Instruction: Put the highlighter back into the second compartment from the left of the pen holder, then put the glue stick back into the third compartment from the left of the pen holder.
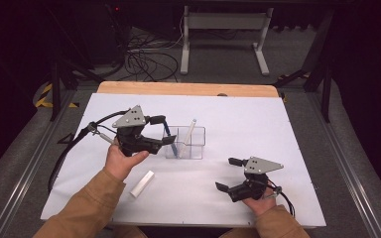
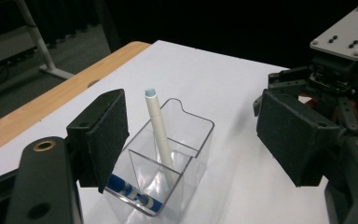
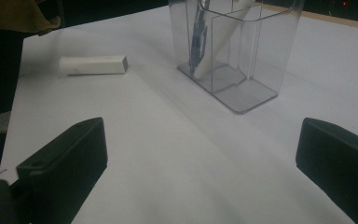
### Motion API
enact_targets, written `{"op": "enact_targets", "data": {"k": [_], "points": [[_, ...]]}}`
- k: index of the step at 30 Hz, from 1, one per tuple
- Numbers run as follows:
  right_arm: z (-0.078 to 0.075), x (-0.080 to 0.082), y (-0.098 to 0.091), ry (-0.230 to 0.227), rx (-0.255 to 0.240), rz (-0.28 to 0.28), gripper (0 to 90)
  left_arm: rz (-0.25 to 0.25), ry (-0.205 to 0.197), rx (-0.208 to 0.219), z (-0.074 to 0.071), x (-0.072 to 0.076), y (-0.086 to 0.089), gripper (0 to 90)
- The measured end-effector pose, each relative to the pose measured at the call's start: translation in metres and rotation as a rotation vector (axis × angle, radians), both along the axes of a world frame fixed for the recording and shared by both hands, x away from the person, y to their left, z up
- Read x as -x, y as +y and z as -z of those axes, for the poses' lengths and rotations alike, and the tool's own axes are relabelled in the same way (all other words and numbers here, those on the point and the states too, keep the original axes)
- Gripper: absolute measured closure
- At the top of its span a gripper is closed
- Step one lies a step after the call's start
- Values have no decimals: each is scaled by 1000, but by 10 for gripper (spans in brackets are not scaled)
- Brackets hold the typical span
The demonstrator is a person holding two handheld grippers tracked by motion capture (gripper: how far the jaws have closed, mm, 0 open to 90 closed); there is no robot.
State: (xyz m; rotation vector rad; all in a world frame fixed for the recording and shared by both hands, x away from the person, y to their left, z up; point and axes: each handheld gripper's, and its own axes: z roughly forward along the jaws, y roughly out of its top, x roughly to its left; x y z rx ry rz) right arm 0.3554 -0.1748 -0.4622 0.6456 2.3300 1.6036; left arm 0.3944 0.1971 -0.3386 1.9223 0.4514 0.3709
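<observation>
A clear plastic holder (image 1: 192, 147) with compartments stands mid-table on the white sheet. A white pen (image 1: 189, 133) leans in it, tip up, and a blue pen (image 1: 170, 135) slants in its left side. My left gripper (image 1: 163, 130) hovers open at the holder's left edge; in the left gripper view its jaws flank the holder (image 2: 193, 140), with the blue pen (image 2: 131, 191) low beside the left jaw and the white pen (image 2: 159, 130) upright. My right gripper (image 1: 228, 174) is open near the front right, holding nothing. The holder (image 3: 242, 56) stands ahead of it.
A short white capped marker (image 1: 142, 184) lies on the sheet near the front, left of centre; the right gripper view has that marker (image 3: 93, 65) at the upper left. A wooden edge (image 1: 188, 89) runs along the table's far side. Cables and a stand lie on the floor beyond.
</observation>
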Motion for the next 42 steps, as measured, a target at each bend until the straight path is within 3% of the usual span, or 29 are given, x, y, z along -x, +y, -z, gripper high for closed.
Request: {"op": "enact_targets", "data": {"k": [4,8,10,13,18,26,34,38,42], "points": [[0,0,0,-2,-2,3,26,-7,46,49,4,3,11,257],[0,0,1,0,2,1,26,-34,23,46,8,5,25,259],[0,0,0,2,2,2,26,-37,38,60,11,8,30,259],[0,-1,1,4,2,1,26,-60,17,33,16,15,35,258],[0,0,1,3,4,3,26,-75,25,28,25,29,43,255],[0,-1,1,1,5,2,26,-107,32,-16,38,47,51,245],[0,-1,2,-4,8,0,26,-134,73,-45,54,57,55,242],[0,0,1,-2,7,-2,26,-147,102,-74,62,61,55,242],[0,0,2,-5,10,-5,26,-186,113,-132,68,66,55,234]]}}
